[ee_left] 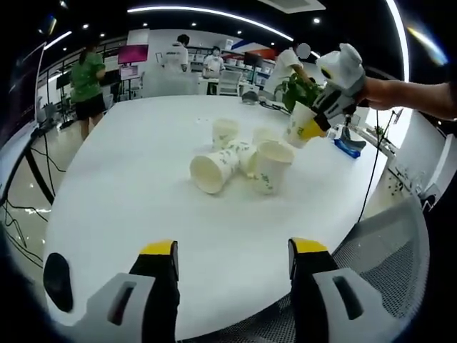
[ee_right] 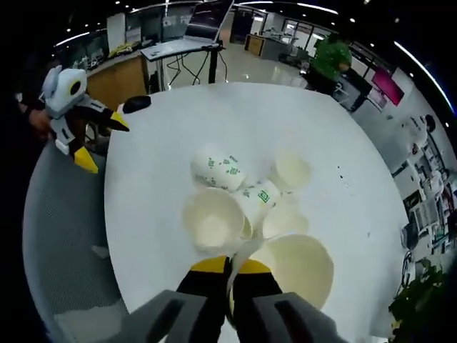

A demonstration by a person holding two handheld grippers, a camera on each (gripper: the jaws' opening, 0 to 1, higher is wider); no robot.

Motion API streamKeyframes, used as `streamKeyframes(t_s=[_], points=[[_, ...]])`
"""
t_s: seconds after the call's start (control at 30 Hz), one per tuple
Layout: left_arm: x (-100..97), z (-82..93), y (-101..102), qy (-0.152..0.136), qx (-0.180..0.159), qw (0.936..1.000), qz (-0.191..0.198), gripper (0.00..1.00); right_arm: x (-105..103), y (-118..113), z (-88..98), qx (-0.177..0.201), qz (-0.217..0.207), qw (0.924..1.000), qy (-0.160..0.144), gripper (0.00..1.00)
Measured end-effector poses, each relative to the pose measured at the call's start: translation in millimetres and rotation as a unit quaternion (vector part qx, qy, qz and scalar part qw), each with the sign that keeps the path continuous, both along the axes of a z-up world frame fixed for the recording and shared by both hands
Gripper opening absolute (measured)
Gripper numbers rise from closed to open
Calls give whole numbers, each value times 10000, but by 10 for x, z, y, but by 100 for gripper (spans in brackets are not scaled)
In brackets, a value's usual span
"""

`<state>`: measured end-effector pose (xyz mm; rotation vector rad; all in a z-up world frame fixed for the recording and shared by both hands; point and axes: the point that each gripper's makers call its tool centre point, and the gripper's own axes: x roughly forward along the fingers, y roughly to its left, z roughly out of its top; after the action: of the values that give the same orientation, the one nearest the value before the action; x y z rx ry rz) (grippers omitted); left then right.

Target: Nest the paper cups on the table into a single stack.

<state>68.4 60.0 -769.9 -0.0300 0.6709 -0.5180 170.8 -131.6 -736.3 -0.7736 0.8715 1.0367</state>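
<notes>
Black puck (table edge), mesh chair

This is a large open-plan office or demo hall. A big round white table stands in the foreground with a grey mesh chair at its edge. Long curved strip lights and small spotlights run across a dark ceiling. Further back, several people stand among desks with monitors and a pink screen. A laptop sits on a side desk, cables trail over the glossy floor, and a potted plant stands at the table's far edge.
</notes>
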Motion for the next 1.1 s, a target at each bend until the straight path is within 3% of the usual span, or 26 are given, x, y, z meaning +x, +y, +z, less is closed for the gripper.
streamKeyframes(t_s=[0.4, 1.1], points=[[1, -7, 9, 1, 2, 10000, -3, 60, -116, 387, 44, 173, 450, 9988, 96, 0], [29, 39, -17, -117, -189, 9998, 20, 68, -129, 590, -174, 31, 721, 9972, 216, 0]])
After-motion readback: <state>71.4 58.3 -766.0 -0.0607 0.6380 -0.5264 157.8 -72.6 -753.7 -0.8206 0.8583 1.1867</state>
